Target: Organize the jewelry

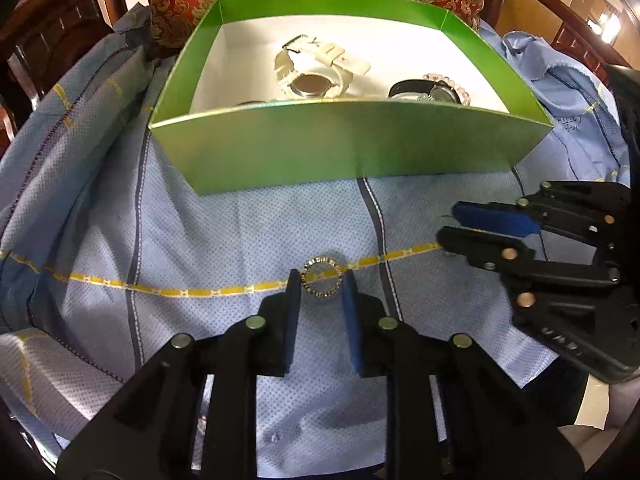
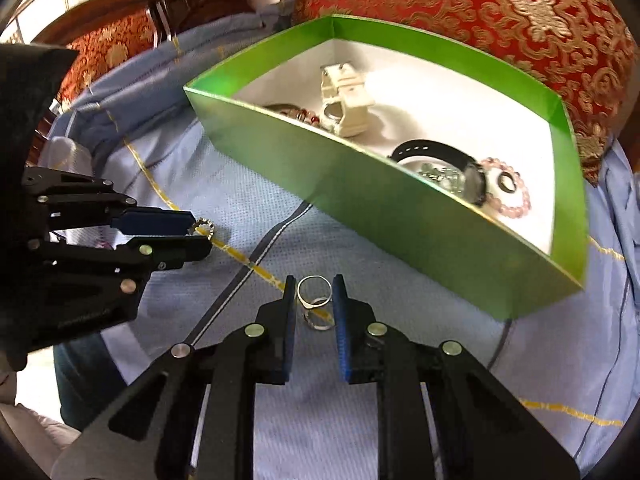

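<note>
A studded gold ring (image 1: 321,278) lies on the blue cloth between the tips of my left gripper (image 1: 321,286); the pads sit close on both sides and seem to touch it. It also shows in the right wrist view (image 2: 203,227). My right gripper (image 2: 315,294) brackets a plain silver ring (image 2: 313,293) that stands above a second ring (image 2: 320,321) on the cloth, pads against or nearly against it. The green box (image 1: 352,148) with a white floor holds a white watch (image 1: 316,70), a black watch (image 2: 444,164), a pink bead bracelet (image 2: 516,196) and a dark ring (image 2: 507,183).
A blue cloth (image 1: 200,240) with a yellow stripe covers the seat. A red and gold cushion (image 2: 500,12) stands behind the box. Dark wooden chair arms (image 1: 52,28) frame both sides. A red bead piece (image 2: 296,113) lies in the box's left part.
</note>
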`<state>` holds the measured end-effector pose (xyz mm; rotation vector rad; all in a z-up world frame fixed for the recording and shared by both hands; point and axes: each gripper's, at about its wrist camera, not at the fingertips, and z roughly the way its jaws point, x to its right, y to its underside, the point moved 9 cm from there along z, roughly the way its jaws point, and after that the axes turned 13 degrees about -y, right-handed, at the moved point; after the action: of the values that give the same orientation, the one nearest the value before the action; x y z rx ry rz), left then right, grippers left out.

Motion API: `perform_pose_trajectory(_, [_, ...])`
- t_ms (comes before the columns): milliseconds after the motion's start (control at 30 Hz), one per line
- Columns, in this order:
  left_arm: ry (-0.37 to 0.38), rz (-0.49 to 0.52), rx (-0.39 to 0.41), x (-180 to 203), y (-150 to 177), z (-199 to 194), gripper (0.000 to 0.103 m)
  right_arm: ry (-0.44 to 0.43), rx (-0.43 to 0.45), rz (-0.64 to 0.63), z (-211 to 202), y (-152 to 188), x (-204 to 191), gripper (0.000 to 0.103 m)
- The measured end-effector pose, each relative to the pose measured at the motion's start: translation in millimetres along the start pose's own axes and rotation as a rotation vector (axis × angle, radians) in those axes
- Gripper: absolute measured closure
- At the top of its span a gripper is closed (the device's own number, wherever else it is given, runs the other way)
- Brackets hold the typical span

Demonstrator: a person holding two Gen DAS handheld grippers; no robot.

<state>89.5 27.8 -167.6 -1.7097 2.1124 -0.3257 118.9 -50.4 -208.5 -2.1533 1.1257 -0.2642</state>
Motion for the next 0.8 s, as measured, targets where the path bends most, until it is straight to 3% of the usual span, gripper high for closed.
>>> perform_pose_trajectory(367, [0.000, 0.023, -0.008, 6.0, 4.5, 0.9, 0.082, 0.009, -0.032, -0.013, 4.0, 14.9, 2.8, 0.085])
perform_pose_trajectory(600, [0.005, 0.032, -0.016, 7.5, 2.5, 6.3, 0.082, 0.018, -0.034, -0.016, 9.3, 15.0, 2.9, 0.072])
perform_pose_trajectory(767, [0.006, 0.041, -0.024, 10.6, 2.7, 12.8, 0.082, 0.038, -0.025, -0.037, 13.1, 14.0, 1.1, 0.072])
perform_pose_trajectory(800, [0.006, 0.042, -0.022, 10.4, 2.4, 13.0, 0.082, 0.032, -0.024, -0.036, 13.6, 13.9, 0.4, 0.078])
